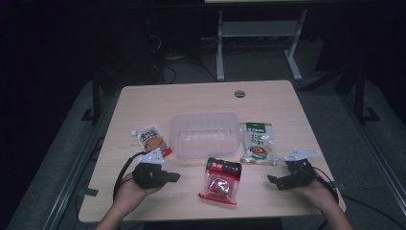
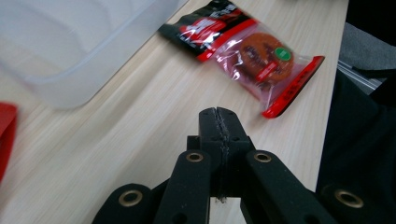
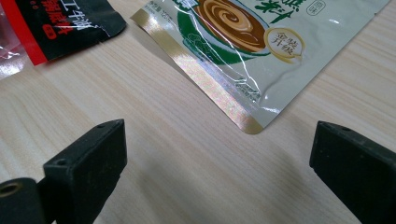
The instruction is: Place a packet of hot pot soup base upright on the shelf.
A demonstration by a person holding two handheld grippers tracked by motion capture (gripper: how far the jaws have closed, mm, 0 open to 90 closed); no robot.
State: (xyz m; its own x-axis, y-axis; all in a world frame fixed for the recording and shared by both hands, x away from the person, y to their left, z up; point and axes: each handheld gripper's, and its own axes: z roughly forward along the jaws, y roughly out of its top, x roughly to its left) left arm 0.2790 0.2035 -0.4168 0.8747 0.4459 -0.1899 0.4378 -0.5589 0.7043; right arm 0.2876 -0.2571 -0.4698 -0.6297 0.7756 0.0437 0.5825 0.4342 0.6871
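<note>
Snack packets are laid around the clear plastic tub (image 1: 205,134). Nothing is gripped: the left gripper (image 2: 218,122) is closed and empty near the red packet (image 1: 220,180), the right gripper (image 3: 217,154) is held open before the green-and-white sauce pouch (image 3: 261,42). Next, probably this pouch must be gripped at its near edge.

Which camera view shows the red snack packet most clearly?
The left gripper view: the red snack packet lies whole ahead of the shut left gripper, its round content visible. The high view shows it small in front of the clear bin. The right gripper view catches one black-and-red corner.
</note>
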